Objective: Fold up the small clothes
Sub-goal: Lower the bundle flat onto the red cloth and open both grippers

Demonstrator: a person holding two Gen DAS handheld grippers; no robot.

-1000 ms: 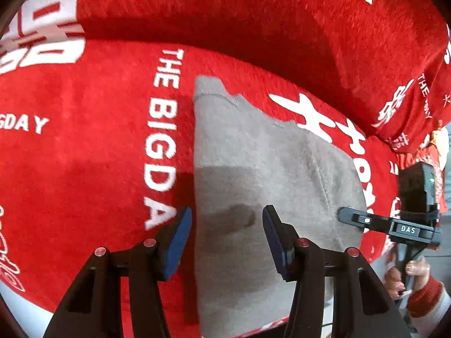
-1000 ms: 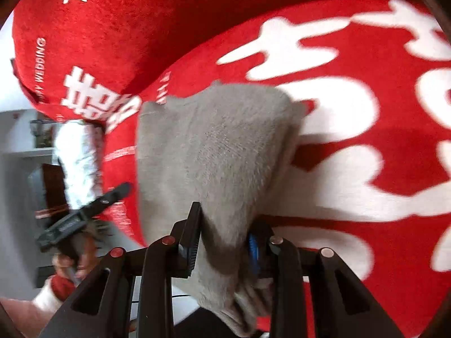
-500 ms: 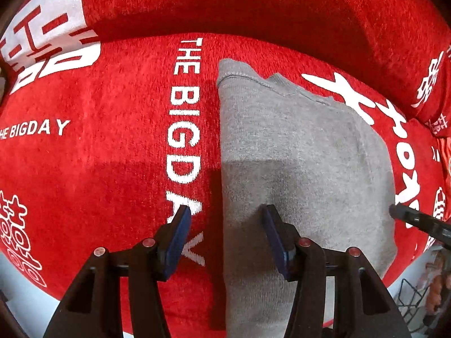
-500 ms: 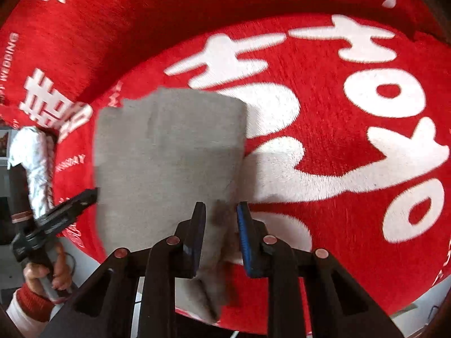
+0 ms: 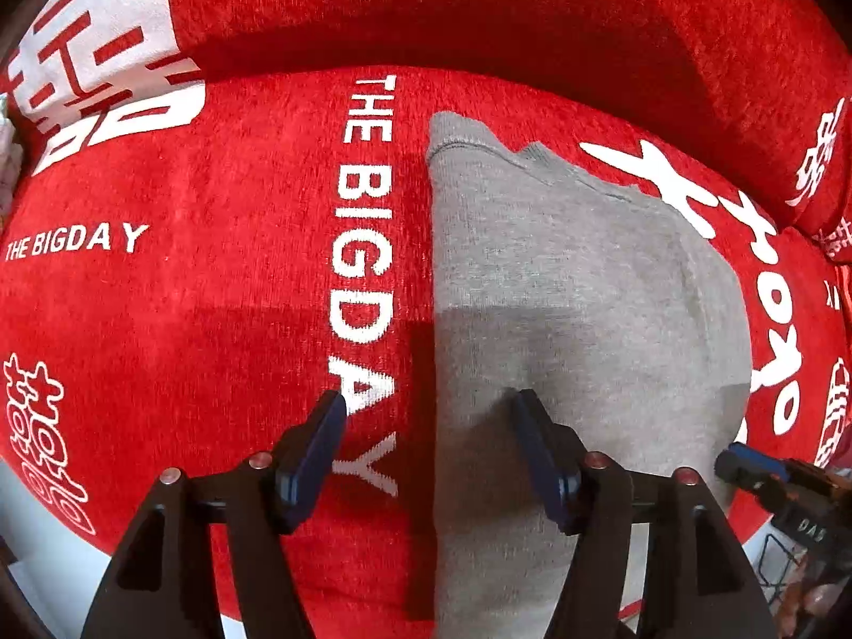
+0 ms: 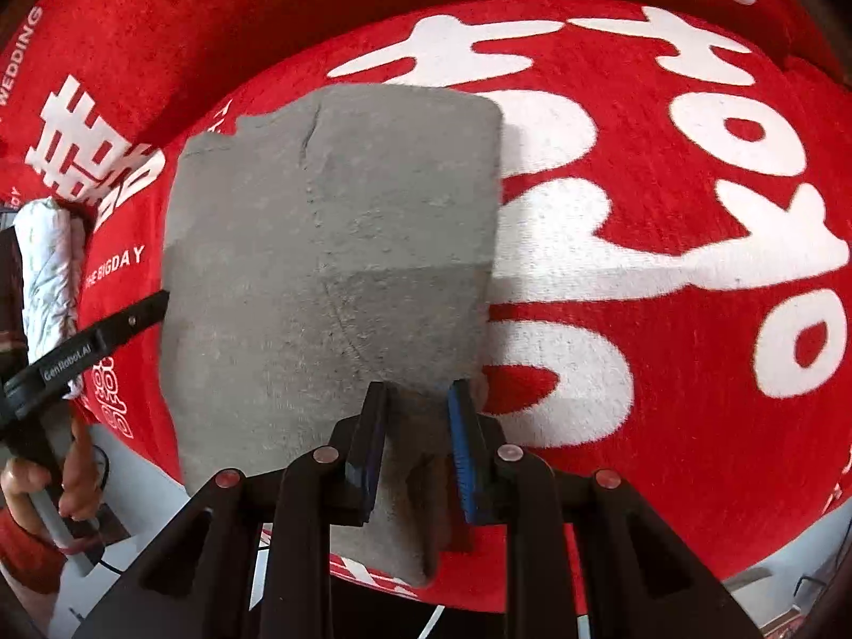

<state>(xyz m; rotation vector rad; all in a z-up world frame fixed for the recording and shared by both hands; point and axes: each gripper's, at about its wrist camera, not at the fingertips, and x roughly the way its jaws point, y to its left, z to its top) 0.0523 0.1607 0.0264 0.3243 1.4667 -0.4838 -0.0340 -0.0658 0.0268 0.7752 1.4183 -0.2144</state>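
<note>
Now left gripper (image 5: 426, 436) points straight down, jaws opening over grey garment (image 5: 559, 287); right gripper (image 6: 415, 426) pinches its edge.

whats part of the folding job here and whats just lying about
In the job:
- grey garment
- right gripper, gripping its near edge
- left gripper, jaws opening over its left edge

Just lying about:
- red cover with white lettering, beneath the garment
- white roll at the left edge

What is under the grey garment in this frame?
The grey garment lies on a red cover with white lettering, visible all around it. Whatever print sits directly beneath is hidden by the cloth.
</note>
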